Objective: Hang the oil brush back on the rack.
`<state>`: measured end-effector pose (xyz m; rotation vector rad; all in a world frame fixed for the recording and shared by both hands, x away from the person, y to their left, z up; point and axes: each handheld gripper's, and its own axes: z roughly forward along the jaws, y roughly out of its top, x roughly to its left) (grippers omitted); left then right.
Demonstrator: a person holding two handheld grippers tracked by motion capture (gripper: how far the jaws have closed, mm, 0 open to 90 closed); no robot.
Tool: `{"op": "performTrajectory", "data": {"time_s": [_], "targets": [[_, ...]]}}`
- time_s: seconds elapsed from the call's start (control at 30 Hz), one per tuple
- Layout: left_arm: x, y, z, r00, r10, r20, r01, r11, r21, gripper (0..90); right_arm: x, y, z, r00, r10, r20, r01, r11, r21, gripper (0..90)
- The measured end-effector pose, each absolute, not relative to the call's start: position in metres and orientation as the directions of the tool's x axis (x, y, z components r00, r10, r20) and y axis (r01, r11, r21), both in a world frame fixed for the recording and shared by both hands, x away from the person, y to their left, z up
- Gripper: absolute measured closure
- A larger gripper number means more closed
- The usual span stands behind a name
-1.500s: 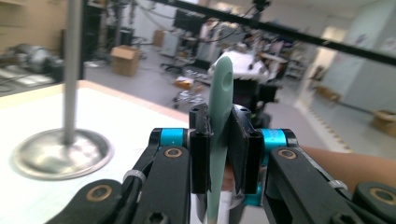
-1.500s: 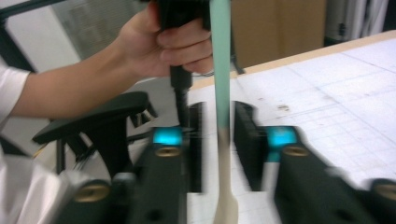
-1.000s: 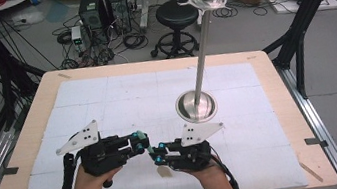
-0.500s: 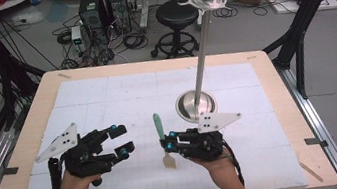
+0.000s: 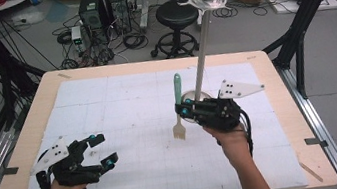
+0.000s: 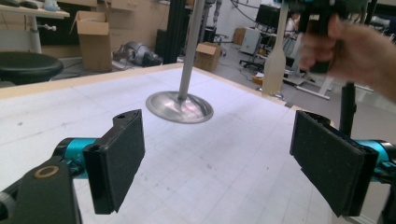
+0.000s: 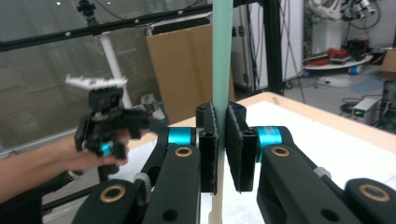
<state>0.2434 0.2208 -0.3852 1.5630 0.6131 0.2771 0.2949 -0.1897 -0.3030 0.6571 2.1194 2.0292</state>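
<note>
The right gripper (image 5: 182,110) clamps a green-handled spatula (image 5: 178,107) upright above the table (image 5: 27,141), beside the metal stand (image 5: 199,44). The left gripper (image 5: 100,149) hovers near the front-left edge, jaws spread wide, holding nothing.

Wooden-edged table (image 5: 282,123) carries a white gridded mat (image 5: 123,111); a metal stand's round base (image 6: 179,107) rests on the mat.

Stand (image 5: 202,44): centre-right of frame, on the table (image 5: 118,76)
Spatula (image 5: 178,105): just left of stand
Stool (image 5: 177,15): top centre, behind table
</note>
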Motion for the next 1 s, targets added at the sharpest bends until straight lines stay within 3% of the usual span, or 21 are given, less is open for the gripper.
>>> {"op": "performTrajectory", "data": {"time_s": [0.43, 1.0], "targets": [[0.241, 0.230, -0.397, 0.817, 0.544, -0.191, 0.224, 0.005, 0.975, 18.4, 0.323, -0.209, -0.262, -0.874, 0.449, 0.189, 0.190, -0.043, 0.981, 84.3], [0.242, 0.231, -0.397, 0.816, 0.542, -0.200, 0.232, 0.011, 0.973, 18.5, 0.350, -0.228, -0.238, -0.851, 0.478, 0.219, 0.204, -0.084, 0.975, 84.3]]}}
